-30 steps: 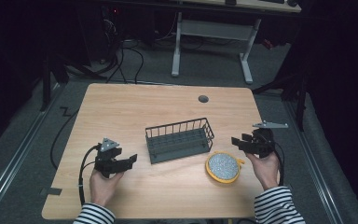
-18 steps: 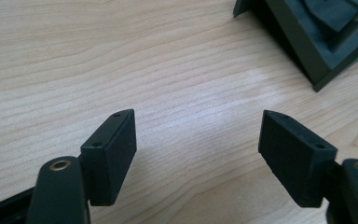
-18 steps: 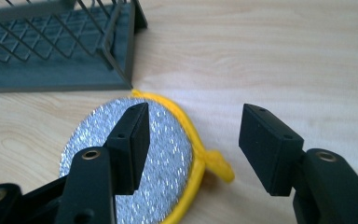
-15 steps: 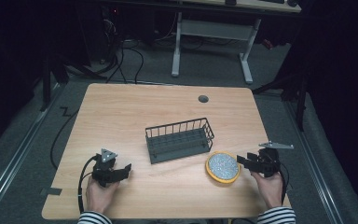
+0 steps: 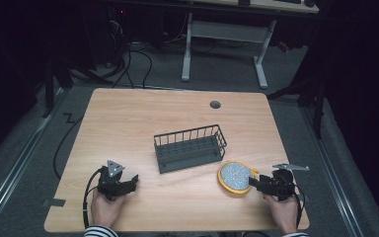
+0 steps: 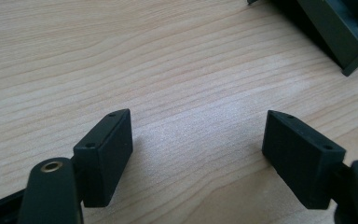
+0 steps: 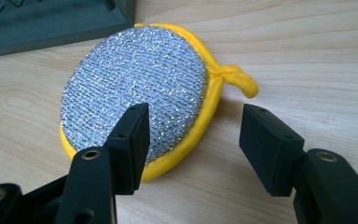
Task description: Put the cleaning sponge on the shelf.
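Right gripper (image 5: pixel 254 182) lower, nearer scrubber (image 5: pixel 235 176)

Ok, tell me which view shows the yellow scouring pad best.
The right gripper view: the scouring pad lies close up, its silver mesh face, yellow rim and loop clear. The high view shows it small, between the wire basket and the right tool.

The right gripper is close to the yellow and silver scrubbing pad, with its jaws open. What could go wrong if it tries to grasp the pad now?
1. The scrubbing pad lies flat on the table, so the right gripper may scrape the wood or only pinch the soft yellow rim and lose it.
2. One jaw is over the pad and the other beside it, so closing might push the pad away.
3. The wire basket stands just behind the pad, and a sliding pad could bump it.
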Tool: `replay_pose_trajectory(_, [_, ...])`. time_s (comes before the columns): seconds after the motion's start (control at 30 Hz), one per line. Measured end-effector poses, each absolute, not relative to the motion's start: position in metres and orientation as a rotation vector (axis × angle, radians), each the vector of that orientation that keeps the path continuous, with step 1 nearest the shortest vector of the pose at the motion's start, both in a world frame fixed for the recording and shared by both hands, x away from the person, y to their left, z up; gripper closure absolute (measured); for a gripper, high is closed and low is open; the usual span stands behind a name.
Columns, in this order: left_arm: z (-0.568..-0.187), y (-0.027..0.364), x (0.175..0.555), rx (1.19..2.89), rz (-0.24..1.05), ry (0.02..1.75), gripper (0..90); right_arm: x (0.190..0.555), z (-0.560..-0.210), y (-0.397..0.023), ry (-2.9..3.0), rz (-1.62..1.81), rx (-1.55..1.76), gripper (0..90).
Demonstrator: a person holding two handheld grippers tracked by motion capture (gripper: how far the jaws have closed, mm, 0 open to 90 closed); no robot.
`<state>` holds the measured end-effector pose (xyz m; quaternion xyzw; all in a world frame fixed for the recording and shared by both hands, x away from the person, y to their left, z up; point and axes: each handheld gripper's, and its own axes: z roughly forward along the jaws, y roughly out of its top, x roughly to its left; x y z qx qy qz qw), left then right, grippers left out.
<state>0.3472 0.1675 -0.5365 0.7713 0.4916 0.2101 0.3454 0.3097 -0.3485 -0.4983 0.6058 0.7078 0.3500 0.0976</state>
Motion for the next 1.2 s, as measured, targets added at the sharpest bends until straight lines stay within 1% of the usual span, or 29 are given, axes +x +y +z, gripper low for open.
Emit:
replay_pose_trajectory(0.4, [-0.537, 0.167, 0.346, 1.996, 0.552, 1.288, 24.8, 0.327, -0.504, -0.334, 2.122, 1.037, 1.812, 41.5])
replay_pose_trajectory(0.7, [-0.537, 0.167, 0.345, 1.994, 0.553, 1.291, 24.8, 0.329, -0.511, -0.333, 2.154, 1.025, 1.793, 44.3])
replay_pose_trajectory(0.8, [-0.537, 0.167, 0.345, 1.995, 0.551, 1.291, 24.9, 0.331, -0.513, -0.335, 2.168, 1.04, 1.805, 47.4])
replay_pose_trajectory(1.2, [-0.536, 0.168, 0.345, 1.995, 0.549, 1.291, 24.8, 0.332, -0.51, -0.331, 2.246, 1.031, 1.762, 68.1])
